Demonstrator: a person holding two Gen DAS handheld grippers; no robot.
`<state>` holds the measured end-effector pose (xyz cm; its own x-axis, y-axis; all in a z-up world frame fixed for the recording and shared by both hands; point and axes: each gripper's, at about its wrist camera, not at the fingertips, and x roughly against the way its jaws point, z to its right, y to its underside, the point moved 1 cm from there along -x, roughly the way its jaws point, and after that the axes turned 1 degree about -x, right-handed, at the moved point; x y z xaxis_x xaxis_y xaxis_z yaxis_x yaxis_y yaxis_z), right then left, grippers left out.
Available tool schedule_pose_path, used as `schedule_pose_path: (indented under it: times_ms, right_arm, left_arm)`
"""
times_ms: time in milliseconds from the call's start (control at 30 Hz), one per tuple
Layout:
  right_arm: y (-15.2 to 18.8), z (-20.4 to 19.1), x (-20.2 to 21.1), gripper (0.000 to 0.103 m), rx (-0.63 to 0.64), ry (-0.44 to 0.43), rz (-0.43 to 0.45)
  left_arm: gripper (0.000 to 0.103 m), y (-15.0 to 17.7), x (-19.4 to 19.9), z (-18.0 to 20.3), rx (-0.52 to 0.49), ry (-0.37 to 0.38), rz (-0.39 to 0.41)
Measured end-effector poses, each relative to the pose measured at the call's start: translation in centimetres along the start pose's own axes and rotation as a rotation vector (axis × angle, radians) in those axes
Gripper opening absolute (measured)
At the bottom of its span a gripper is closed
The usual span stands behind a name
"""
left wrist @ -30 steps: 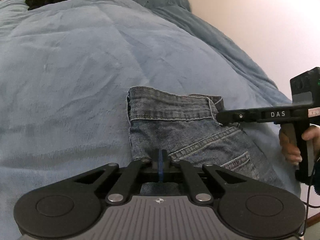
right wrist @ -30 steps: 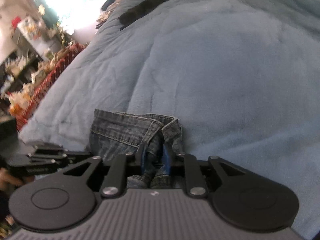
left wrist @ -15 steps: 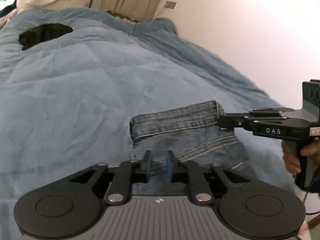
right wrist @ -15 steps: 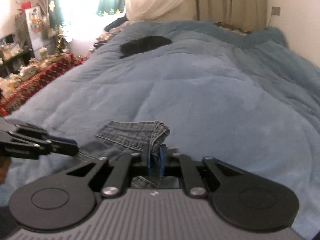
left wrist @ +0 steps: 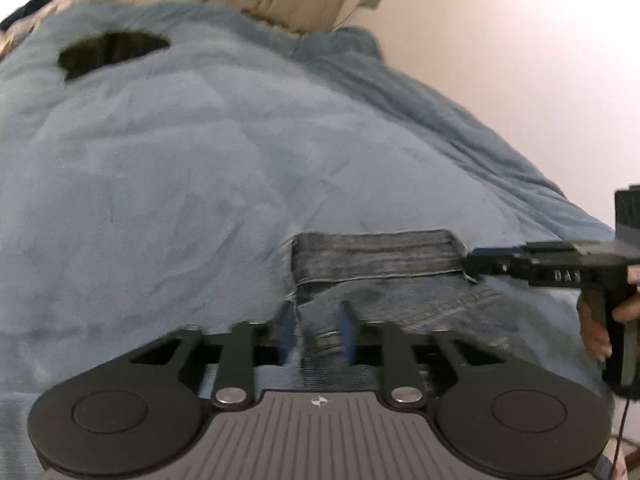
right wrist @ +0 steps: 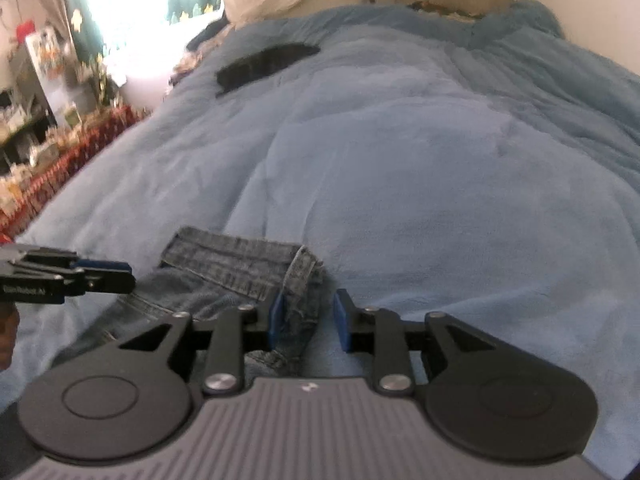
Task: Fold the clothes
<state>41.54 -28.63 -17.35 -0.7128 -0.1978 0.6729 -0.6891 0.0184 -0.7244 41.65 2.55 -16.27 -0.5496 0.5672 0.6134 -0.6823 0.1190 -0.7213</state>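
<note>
On the blue blanket (left wrist: 200, 200) your jeans (left wrist: 380, 256) lie at the near edge of the bed, just ahead of both tools, and their waistband (right wrist: 232, 258) now runs as a flatter, straighter strip than a second ago, when it was bunched and the back pocket showed more plainly. Your right gripper (right wrist: 308, 316) had been pinched tight on the waistband's end half a second ago; its jaws are opening now, released, with the denim end sagging against one blue pad while the other pad (right wrist: 342, 320) stands clear with blanket showing beside it. Your left gripper (left wrist: 316, 328) is closing, and a thick fold of denim fills the gap from pad to pad, so I read it as grasping the jeans at their side edge. One corner is therefore free and the other held, which suggests you are re-gripping the right corner before the next fold, not finishing one. The legs of the jeans are hidden under both tool bodies, so you cannot judge how much is already folded. Motion blur smears the stitching and the left pads' contact. Your hand (left wrist: 596, 328) is cut off at the frame edge, and the dark patch (left wrist: 108, 52) far up the blanket is too vague to name
</note>
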Motion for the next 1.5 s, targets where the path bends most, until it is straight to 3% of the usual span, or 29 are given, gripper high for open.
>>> schedule_pose_path:
  times_ms: [133, 233, 367, 433, 500, 567, 633, 667, 700, 733, 933, 1033, 1167, 1233, 1300, 1400, 1500]
  right_arm:
    - [0.2, -0.1, 3.2, 0.028, -0.001, -0.012, 0.04]
    - [1.1, -1.3, 4.9, 0.028, -0.005, -0.127, 0.027]
    - [3.1, -3.6, 3.0, 0.027, 0.074, -0.114, -0.036]
    - [3.9, -3.2, 1.7, 0.019, 0.073, -0.083, -0.062]
    - [4.1, -2.2, 1.4, 0.001, 0.037, -0.076, -0.076]
    - [4.1, -1.1, 1.4, 0.001, -0.014, -0.083, -0.089]
    - [3.4, -0.7, 2.0, 0.005, -0.058, -0.102, -0.083]
    - [3.0, -0.7, 2.2, 0.015, -0.062, -0.102, -0.064]
    - [2.4, -0.9, 2.3, 0.032, -0.062, -0.094, -0.039]
    - [1.9, -0.9, 2.4, 0.035, -0.057, -0.086, -0.016]
    - [0.0, -2.8, 1.0, 0.027, 0.046, -0.124, 0.008]
    - [0.1, -3.4, 0.0, 0.024, 0.101, -0.073, -0.014]
    - [0.4, -2.4, -2.6, 0.003, 0.145, 0.016, -0.04]
    - [0.2, -1.7, -3.1, 0.006, 0.122, 0.018, -0.04]
    - [-0.2, -0.8, -3.1, 0.033, 0.058, 0.027, -0.042]
    - [-0.8, 0.4, -2.2, 0.032, -0.038, 0.0, -0.023]
    - [-0.8, 0.2, -0.3, 0.031, -0.019, -0.035, 0.008]
  left_arm:
    - [0.003, 0.1, 2.4, 2.4, -0.071, 0.051, -0.022]
    - [0.003, 0.8, 2.4, 4.1, -0.133, 0.072, -0.072]
    - [0.003, 1.7, 0.1, 4.0, -0.108, 0.059, -0.117]
    - [0.003, 1.8, -1.0, 3.4, -0.051, 0.068, -0.124]
    - [0.003, 1.6, -1.6, 3.3, -0.025, 0.07, -0.13]
    - [0.003, 1.4, -1.8, 3.4, -0.014, 0.067, -0.131]
    - [0.003, 1.1, -1.3, 3.5, -0.01, 0.069, -0.122]
    - [0.003, 0.8, -1.0, 3.5, -0.005, 0.072, -0.115]
    - [0.003, 0.7, -0.7, 3.4, 0.008, 0.078, -0.107]
    - [0.003, 0.5, -0.6, 3.3, 0.015, 0.08, -0.101]
    - [0.003, -0.9, -0.3, 3.0, 0.016, 0.087, -0.077]
    - [0.002, -1.2, -2.6, 2.7, 0.001, 0.077, -0.117]
    - [0.001, -2.0, -5.9, 1.8, 0.018, 0.074, -0.138]
    - [0.001, -2.7, -7.1, 1.1, 0.049, 0.079, -0.141]
    - [0.001, -3.4, -7.7, 0.9, 0.054, 0.091, -0.142]
    - [0.001, -4.7, -6.9, 1.2, 0.04, 0.103, -0.121]
    - [0.002, -5.7, -4.2, 1.2, 0.038, 0.134, -0.084]
